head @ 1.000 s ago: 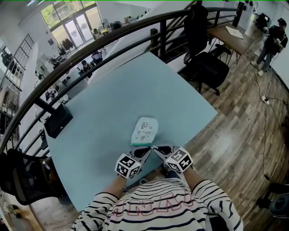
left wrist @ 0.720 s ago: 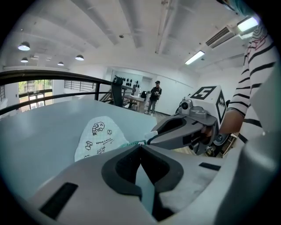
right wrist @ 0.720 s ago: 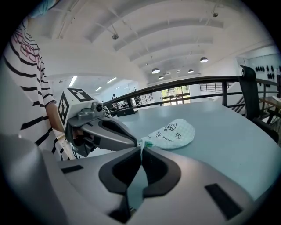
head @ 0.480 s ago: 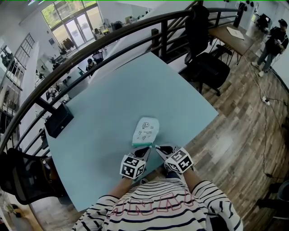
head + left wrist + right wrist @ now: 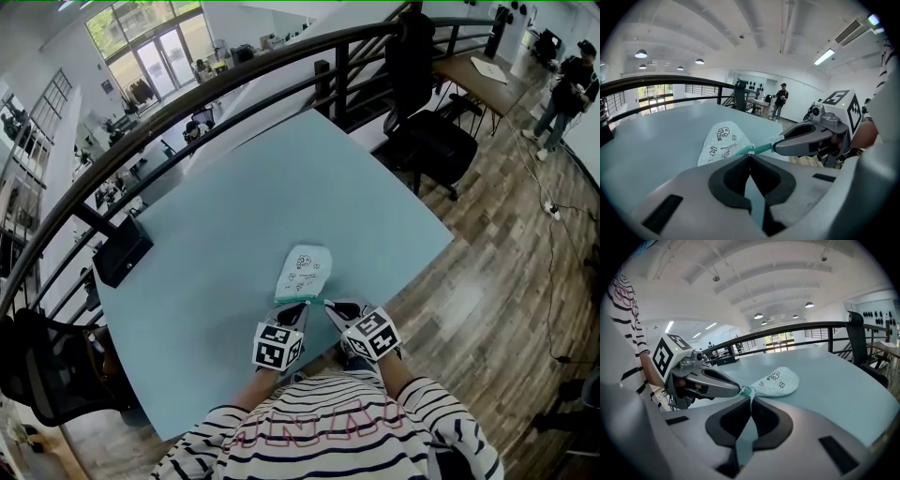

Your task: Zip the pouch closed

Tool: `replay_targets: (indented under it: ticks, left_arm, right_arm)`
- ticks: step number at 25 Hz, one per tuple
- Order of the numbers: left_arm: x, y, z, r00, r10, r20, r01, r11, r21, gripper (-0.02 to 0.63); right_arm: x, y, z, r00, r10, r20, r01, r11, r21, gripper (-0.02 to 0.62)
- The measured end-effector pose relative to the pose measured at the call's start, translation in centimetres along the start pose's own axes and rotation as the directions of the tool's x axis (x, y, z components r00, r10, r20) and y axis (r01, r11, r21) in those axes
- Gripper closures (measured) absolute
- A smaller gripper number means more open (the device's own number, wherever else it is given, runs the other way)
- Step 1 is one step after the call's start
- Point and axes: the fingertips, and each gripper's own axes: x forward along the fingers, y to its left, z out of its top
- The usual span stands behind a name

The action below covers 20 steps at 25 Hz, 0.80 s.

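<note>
Green zip (image 5: 760,148) needs tension: right tool (image 5: 328,304) should anchor the end while left tool (image 5: 302,306) drags straight along it, low and steady. Both tools are pressed together, pinching the pouch (image 5: 302,273) at its near end. Pouch: pale mint check, black doodles, flat on table (image 5: 216,234) near front edge.

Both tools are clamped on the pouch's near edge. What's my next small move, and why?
Probably slide the left tool along the green zip, away from the right tool. Both are shut at the near edge of the mint printed fabric pouch, the right pinning its corner, with a stretch of zip taut between them.
</note>
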Motion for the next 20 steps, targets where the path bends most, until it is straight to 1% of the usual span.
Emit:
replay_targets:
  ticks: [4, 12, 17, 20]
  left_arm:
    - [0.1, 1.1, -0.1, 0.999, 0.043, -0.009, -0.043, 0.999, -0.010, 0.581]
    - [-0.3, 3.9, -0.7, 0.994, 0.109, -0.017, -0.109, 0.992, -0.063, 0.581]
    - [-0.4, 4.6, -0.7, 0.990, 0.141, -0.024, -0.142, 0.989, -0.051, 0.581]
    - [-0.7, 5.9, -0.8, 0.985, 0.173, -0.023, -0.174, 0.982, -0.075, 0.581]
  right_arm:
    - [-0.1, -0.9, -0.1, 1.000, -0.030, -0.002, 0.030, 0.999, 0.021, 0.561]
    - [-0.3, -1.8, -0.3, 0.999, -0.049, -0.001, 0.049, 0.998, 0.044, 0.561]
    - [-0.3, -1.9, -0.4, 0.999, -0.053, -0.006, 0.053, 0.997, 0.050, 0.561]
    - [-0.5, -2.4, -0.6, 0.998, -0.064, -0.010, 0.065, 0.996, 0.060, 0.561]
